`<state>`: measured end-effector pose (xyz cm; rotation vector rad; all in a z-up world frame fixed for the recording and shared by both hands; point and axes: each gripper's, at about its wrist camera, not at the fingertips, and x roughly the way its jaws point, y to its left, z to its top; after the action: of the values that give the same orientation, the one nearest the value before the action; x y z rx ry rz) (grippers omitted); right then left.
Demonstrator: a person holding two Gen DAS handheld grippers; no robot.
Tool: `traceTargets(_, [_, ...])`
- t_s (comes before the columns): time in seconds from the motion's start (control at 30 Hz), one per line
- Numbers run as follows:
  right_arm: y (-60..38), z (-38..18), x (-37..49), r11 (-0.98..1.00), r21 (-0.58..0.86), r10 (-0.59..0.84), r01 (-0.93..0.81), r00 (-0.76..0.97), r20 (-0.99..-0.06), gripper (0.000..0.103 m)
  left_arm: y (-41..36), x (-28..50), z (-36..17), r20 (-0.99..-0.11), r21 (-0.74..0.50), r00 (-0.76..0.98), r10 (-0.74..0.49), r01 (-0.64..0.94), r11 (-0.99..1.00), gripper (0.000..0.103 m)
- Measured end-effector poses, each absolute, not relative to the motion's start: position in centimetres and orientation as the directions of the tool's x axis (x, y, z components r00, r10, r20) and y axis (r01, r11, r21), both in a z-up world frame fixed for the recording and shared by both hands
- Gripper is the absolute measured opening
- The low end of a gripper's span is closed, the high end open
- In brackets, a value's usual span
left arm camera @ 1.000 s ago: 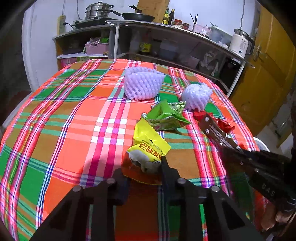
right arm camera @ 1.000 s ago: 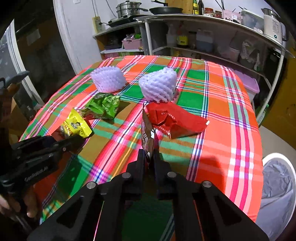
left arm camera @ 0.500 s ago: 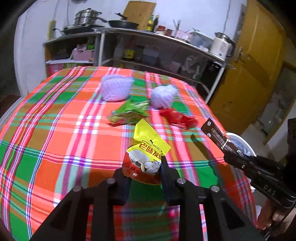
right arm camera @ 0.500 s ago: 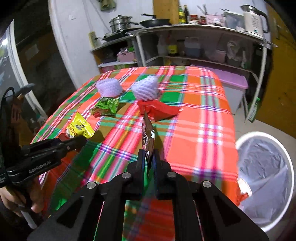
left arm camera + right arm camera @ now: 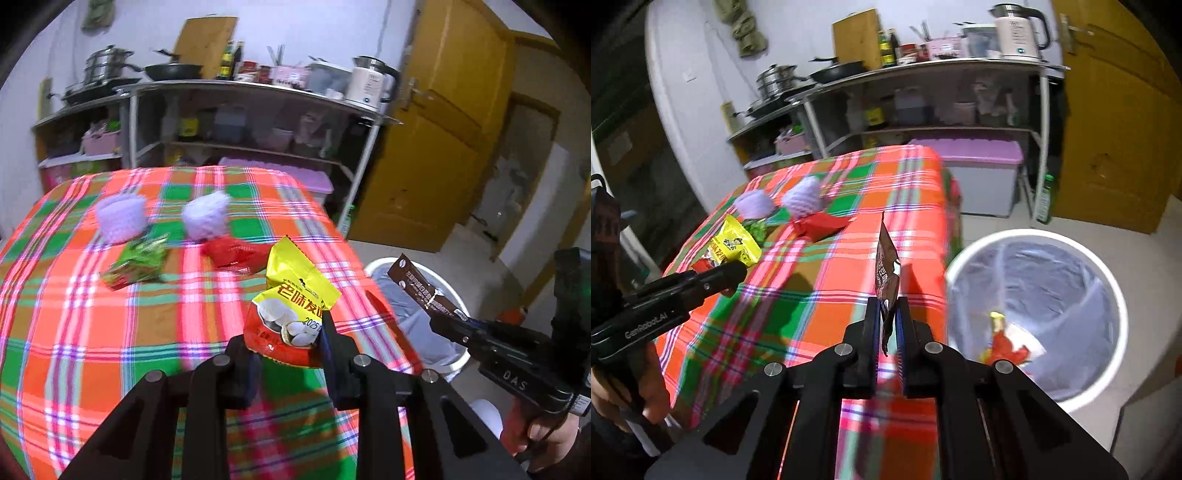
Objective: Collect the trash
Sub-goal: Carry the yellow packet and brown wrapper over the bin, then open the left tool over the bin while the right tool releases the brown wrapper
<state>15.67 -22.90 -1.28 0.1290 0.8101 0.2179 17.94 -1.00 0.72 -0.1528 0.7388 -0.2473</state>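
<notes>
My left gripper (image 5: 288,343) is shut on a yellow and red snack packet (image 5: 295,302) and holds it above the table's right edge; the packet also shows in the right wrist view (image 5: 733,245). My right gripper (image 5: 886,314) is shut on a brown wrapper (image 5: 886,273), held upright between the table and a white trash bin (image 5: 1108,280). The bin, lined with a clear bag, holds some scraps (image 5: 1004,343). The wrapper (image 5: 424,288) hangs over the bin (image 5: 376,266) in the left wrist view. On the plaid tablecloth (image 5: 110,332) lie a green packet (image 5: 136,258), a red packet (image 5: 232,251) and two purple foam nets (image 5: 120,216).
A metal shelf rack (image 5: 240,92) with pans, bottles and a kettle stands behind the table. A purple-lidded box (image 5: 979,173) sits under it. A yellow door (image 5: 436,140) is to the right. The bin stands on the floor beside the table's right edge.
Both grippers have lifted off the table and swung right toward the bin, each keeping its packet. The bin has come into full view.
</notes>
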Motion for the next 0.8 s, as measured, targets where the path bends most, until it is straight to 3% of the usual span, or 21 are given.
traceTargets(0.4, [-28.9,-2.1,14.6,0.98,0.199,0.143,0.003,0.688,-0.712,0.008,-8.1,20.2,0.6,-0.645,-0.226,0.656,-0.393,0.327,0.918,0.029])
traceTargets(0.8, [-33.3,-4.7,14.8,0.973,0.206,0.09,0.106,0.648,-0.756,0.008,-14.2,23.1,-2.3,-0.704,-0.233,0.547,-0.453,0.425,0.875,0.029])
